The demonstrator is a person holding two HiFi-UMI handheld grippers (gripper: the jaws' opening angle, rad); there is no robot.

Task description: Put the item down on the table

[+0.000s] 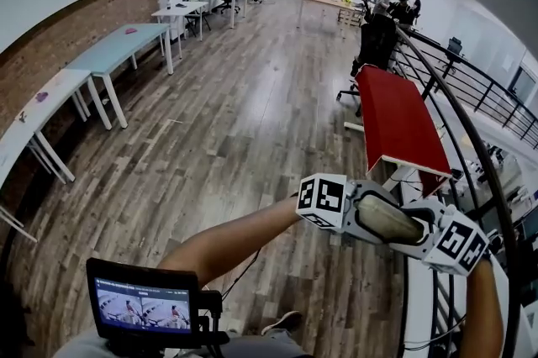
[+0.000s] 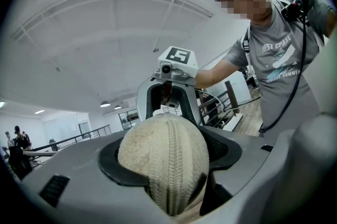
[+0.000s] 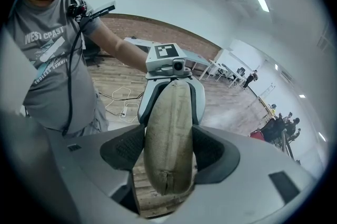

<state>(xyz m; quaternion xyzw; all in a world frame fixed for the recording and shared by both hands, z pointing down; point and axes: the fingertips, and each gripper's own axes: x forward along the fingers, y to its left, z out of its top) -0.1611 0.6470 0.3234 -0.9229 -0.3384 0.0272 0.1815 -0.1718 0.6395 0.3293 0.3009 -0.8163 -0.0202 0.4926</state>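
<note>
L gripper (image 2: pixel 168 165) & R gripper (image 3: pixel 168 152) clamp beige item (image 1: pixel 388 218); ends hidden btwn jaws.

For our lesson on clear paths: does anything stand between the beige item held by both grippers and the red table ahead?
Nothing visible does. The beige item, clamped between the left gripper and right gripper, hangs just short of the red table, whose near end looks bare.

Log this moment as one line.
left gripper: shut on beige item | right gripper: shut on beige item | height: airborne over wood floor | placed: no
</note>
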